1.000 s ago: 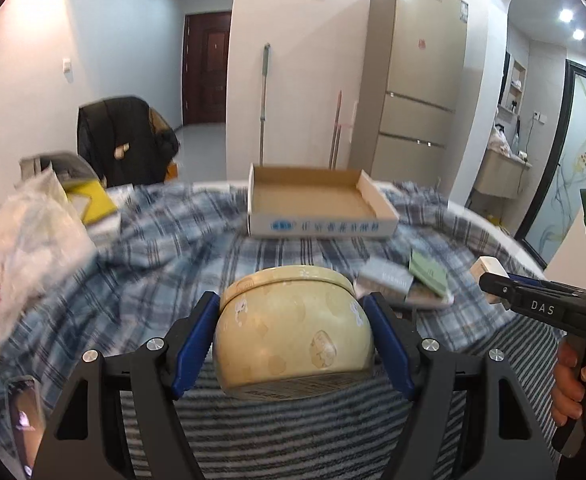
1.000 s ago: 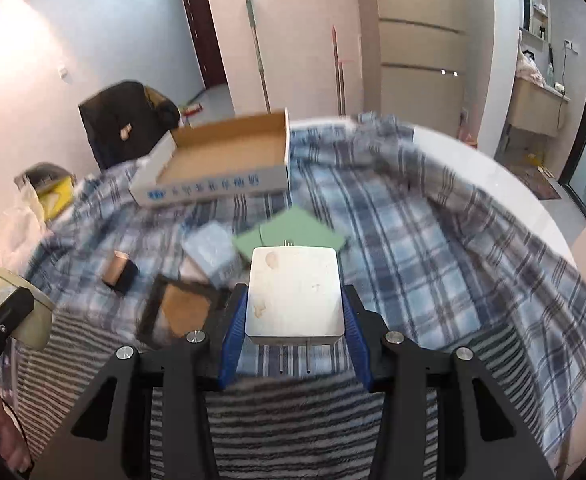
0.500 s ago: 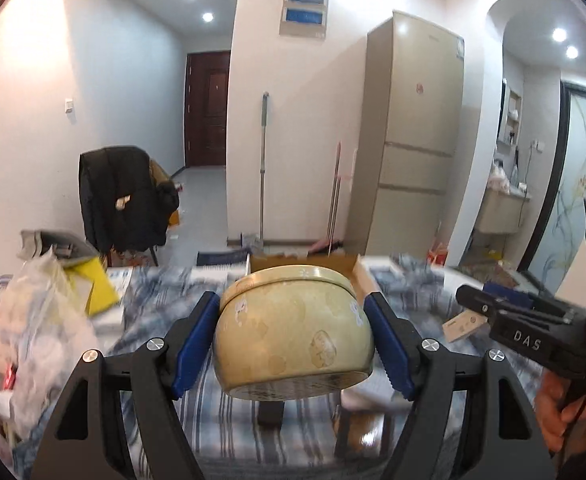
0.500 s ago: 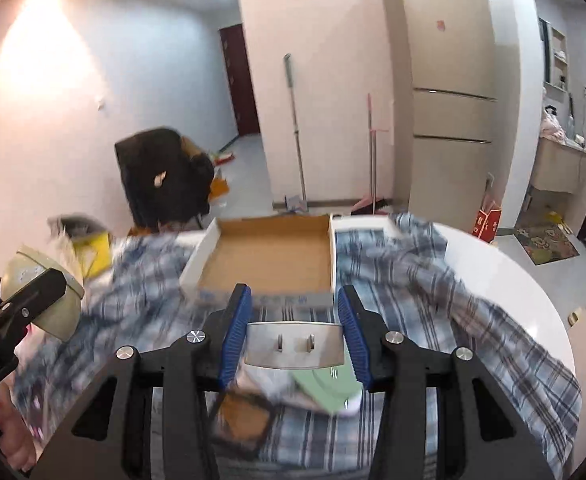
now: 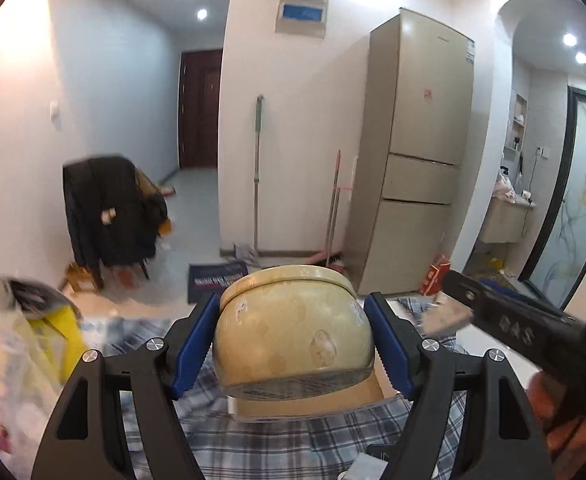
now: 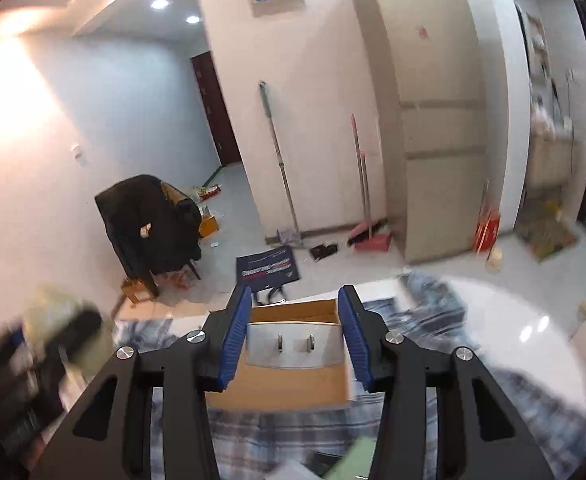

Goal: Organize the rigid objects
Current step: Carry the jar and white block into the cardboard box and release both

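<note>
1 plaid cloth point(image 5: 293, 436) on table, cardboard box point(image 6: 289, 392), fridge point(image 5: 417, 152) behind

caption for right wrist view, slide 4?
Right tool grips a white charger above the open cardboard box.

My left claw point(image 5: 291, 350) is matte black, its 2 angular arms each cut with a triangular window and studded with 2 round silver screws. Blue ribbed pads point(image 5: 195, 346) line the inner faces of the fingers, their lower edges toothed. My right claw point(image 6: 295, 336) is built the same: black arms, silver screws, blue ribbed pads point(image 6: 235, 338). Seen from the left wrist, its black side carries pale raised letters and a small green light.
</note>
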The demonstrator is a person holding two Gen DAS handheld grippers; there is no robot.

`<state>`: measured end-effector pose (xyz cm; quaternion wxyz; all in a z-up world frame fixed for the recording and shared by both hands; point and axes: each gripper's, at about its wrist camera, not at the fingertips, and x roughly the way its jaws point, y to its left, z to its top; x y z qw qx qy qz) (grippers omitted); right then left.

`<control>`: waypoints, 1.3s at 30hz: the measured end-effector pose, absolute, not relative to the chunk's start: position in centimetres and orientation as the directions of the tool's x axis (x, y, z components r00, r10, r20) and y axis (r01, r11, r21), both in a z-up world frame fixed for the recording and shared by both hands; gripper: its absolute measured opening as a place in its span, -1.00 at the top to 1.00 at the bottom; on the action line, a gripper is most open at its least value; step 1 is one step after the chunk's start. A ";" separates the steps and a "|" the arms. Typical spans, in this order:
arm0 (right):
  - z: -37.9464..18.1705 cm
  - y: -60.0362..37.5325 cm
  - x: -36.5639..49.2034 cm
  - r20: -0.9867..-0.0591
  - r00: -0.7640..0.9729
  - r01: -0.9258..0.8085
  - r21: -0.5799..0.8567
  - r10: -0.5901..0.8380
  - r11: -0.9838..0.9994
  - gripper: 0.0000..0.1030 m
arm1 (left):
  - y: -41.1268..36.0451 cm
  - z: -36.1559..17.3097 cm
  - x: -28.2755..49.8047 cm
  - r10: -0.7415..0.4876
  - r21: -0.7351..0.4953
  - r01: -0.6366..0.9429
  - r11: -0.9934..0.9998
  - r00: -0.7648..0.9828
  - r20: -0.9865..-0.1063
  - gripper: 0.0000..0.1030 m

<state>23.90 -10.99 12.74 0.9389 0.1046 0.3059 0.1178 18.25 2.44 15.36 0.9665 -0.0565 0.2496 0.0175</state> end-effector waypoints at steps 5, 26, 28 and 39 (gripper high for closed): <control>7.6 -9.6 27.1 -0.638 0.723 -0.165 0.213 0.265 0.963 0.14 | 4.2 9.3 23.1 -0.024 -0.125 -0.058 0.990 0.824 -0.566 -0.47; -4.6 -8.2 32.0 -0.855 0.474 -0.169 0.146 0.210 0.975 0.14 | 4.6 -4.3 30.0 0.000 -0.041 -0.063 0.997 0.544 -0.839 -0.48; -4.6 -8.3 31.9 -0.855 0.478 -0.174 0.135 0.203 0.976 0.14 | 4.5 -4.4 30.0 0.009 -0.029 -0.061 0.998 0.540 -0.842 -0.47; -4.7 -8.1 31.9 -0.853 0.488 -0.173 0.113 0.185 0.978 0.06 | 4.5 -2.1 29.4 0.028 0.003 -0.043 0.999 0.578 -0.816 -0.48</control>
